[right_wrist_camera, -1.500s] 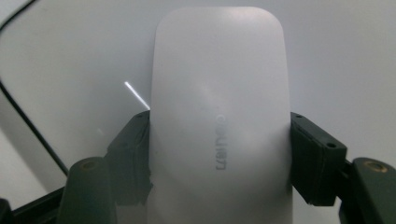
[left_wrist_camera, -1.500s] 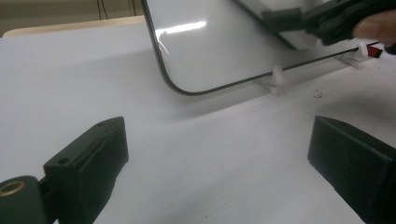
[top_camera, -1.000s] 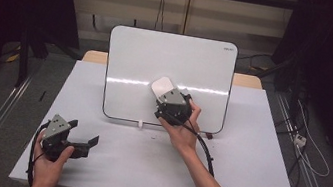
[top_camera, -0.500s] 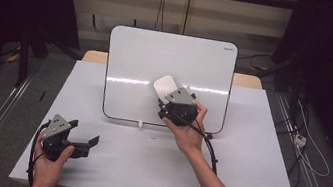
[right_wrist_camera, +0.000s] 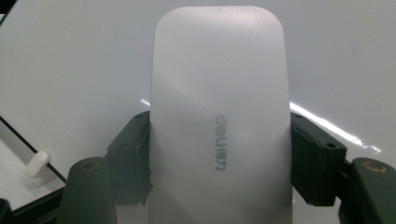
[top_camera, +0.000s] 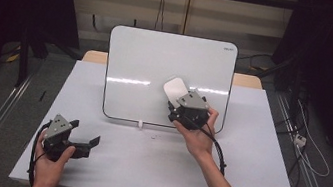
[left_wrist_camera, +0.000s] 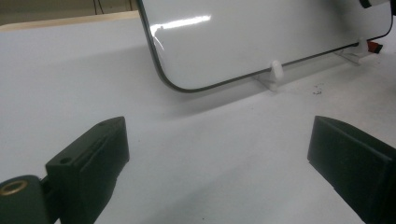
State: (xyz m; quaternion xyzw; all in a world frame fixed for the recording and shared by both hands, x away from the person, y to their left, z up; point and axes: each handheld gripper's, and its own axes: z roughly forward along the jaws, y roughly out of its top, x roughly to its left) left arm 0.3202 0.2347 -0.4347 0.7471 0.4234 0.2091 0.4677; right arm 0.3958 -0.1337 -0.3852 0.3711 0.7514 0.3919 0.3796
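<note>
- Jaws of the right gripper [right_wrist_camera: 219, 154] are clamped on a white eraser [right_wrist_camera: 219, 116], one black jaw pressing each long side.
- From between those jaws the eraser sticks out forward, and its far end sits right against the whiteboard [top_camera: 158, 67].
- In the right gripper view, the eraser has small grey letters on its back, and the shiny board lies just past it.
- From above, the right gripper [top_camera: 180, 107] is up at the lower right part of the board, with the eraser [top_camera: 174, 88] above it.
- I think the step now is wiping the board with the eraser.
- Whether the eraser is truly touching the board or just off it is hard to tell.
- No pen marks can be seen on the board, so how much wiping is left is hard to say.
- The left gripper [top_camera: 82, 142] rests low on the table [top_camera: 252, 178], well away from the board.
- Its jaws stand wide apart with nothing between them, just bare table in front.
- A small white foot [left_wrist_camera: 275, 72] of the board stands beyond the left jaws.
- The next move, I think, calls for keeping the squeeze tight so the eraser does not slip.
- It also needs a soft, flat push, because a hard push could tip the standing board.
</note>
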